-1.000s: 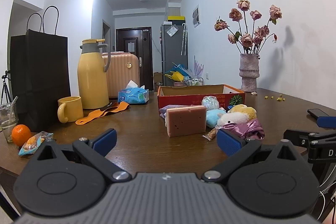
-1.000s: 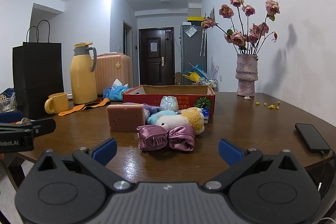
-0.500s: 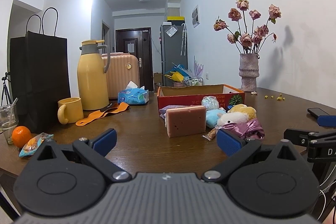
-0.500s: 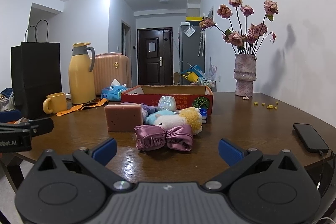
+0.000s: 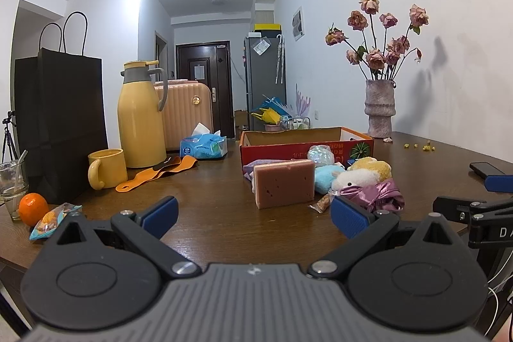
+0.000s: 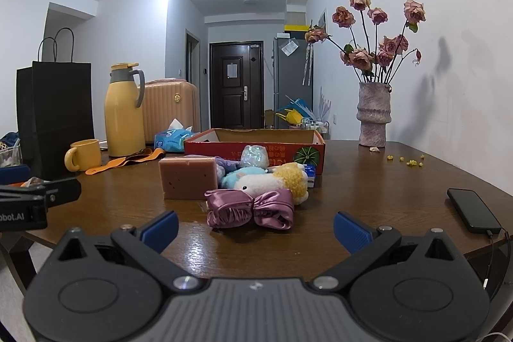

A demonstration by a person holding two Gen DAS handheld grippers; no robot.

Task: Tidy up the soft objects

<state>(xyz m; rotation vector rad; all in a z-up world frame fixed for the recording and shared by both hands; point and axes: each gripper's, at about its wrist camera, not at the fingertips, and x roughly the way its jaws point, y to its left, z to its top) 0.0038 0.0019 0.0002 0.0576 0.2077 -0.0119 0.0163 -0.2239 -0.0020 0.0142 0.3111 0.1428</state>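
Observation:
A pile of soft things lies mid-table in front of a red cardboard box point(image 5: 288, 146) point(image 6: 256, 146): a brown sponge block point(image 5: 283, 183) point(image 6: 189, 178), a pink satin bow point(image 6: 250, 209) point(image 5: 375, 194), a white and yellow plush point(image 6: 275, 181) point(image 5: 362, 173), a light blue plush point(image 6: 237, 175) and a clear wrapped ball point(image 6: 255, 156). My left gripper point(image 5: 253, 213) hangs open short of the sponge, nothing between its fingers. My right gripper point(image 6: 255, 226) is open just short of the bow, holding nothing.
On the left stand a yellow thermos point(image 5: 141, 117), a yellow mug point(image 5: 107, 167), a black paper bag point(image 5: 61, 130), an orange strap point(image 5: 157, 173), a tissue pack point(image 5: 203, 146), an orange point(image 5: 32, 209) and a glass point(image 5: 11, 185). A vase of roses point(image 6: 373, 117) and a phone point(image 6: 473, 210) sit right.
Both views have shifted only slightly; the right gripper has edged a little closer to the pink bow. Both grippers stay open and nothing on the table has moved.

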